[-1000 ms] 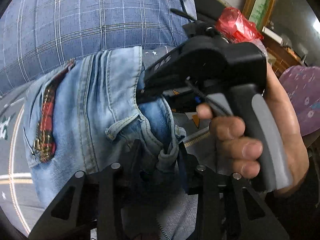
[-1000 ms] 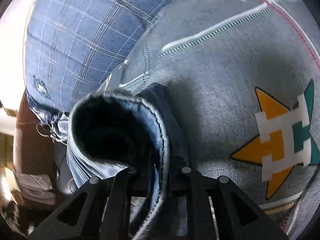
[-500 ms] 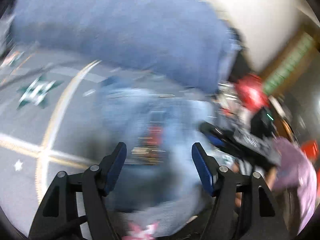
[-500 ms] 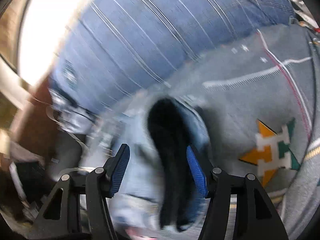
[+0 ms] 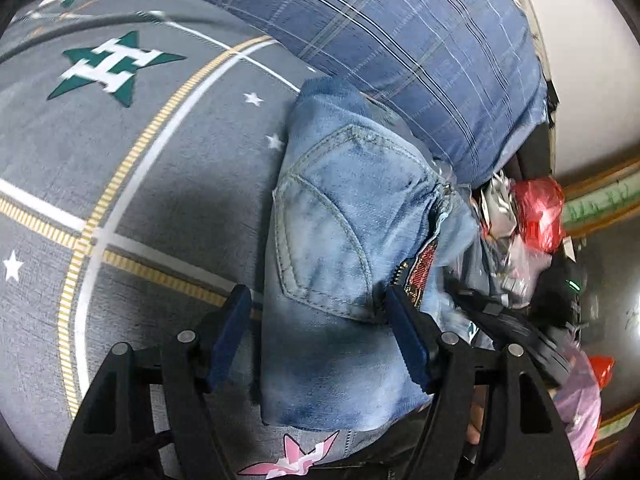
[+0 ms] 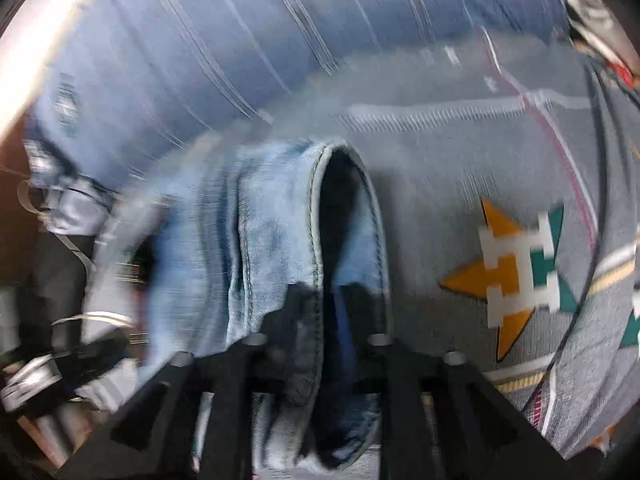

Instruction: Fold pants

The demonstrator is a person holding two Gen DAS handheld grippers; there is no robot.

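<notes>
Light blue denim pants lie folded into a compact bundle on a grey bedspread, back pocket up, beside a blue plaid pillow. My left gripper is open, its blue-padded fingers apart over the bundle's near end, holding nothing. In the right wrist view the pants show an open hem or waist edge. My right gripper is shut on that denim edge; the view is blurred.
The bedspread has star emblems and yellow and white lines. Red plastic bags and clutter sit beyond the bed's right side. The other gripper's black body lies at the right of the pants.
My left gripper has let go of the pants, opened and drawn back. My right gripper opened briefly, then closed on the denim edge again. The pants now lie flatter on the bed.
</notes>
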